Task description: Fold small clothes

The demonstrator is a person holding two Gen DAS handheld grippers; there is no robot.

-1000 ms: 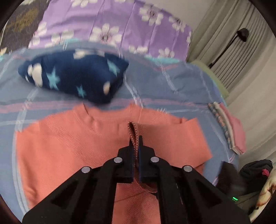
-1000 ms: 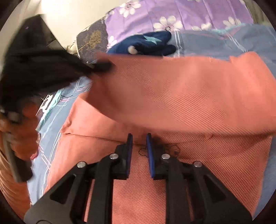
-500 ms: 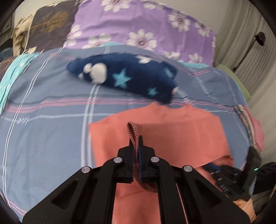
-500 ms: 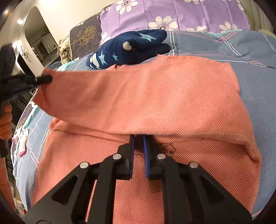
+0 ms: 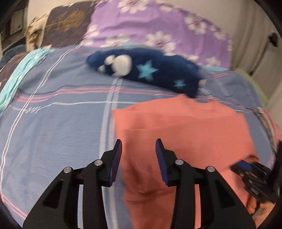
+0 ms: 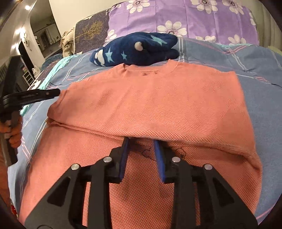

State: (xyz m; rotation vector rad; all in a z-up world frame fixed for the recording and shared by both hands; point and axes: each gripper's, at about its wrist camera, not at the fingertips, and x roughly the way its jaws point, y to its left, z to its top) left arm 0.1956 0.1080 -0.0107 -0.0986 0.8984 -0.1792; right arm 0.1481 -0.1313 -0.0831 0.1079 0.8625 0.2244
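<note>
Folding is partly done: the salmon-pink knitted small sweater (image 6: 149, 105) lies on the blue checked bed sheet (image 5: 52, 123), its upper part laid down over the lower part. The left gripper (image 5: 138, 155) and right gripper (image 6: 141, 158) have just been opening; their jaws stand narrowly apart and hold nothing. I judge that side folds remain.

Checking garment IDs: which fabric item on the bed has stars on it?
The navy plush item lying just beyond the salmon shirt's collar. It alone has light-blue stars and white patches; the shirt is plain, the purple pillow floral.
</note>
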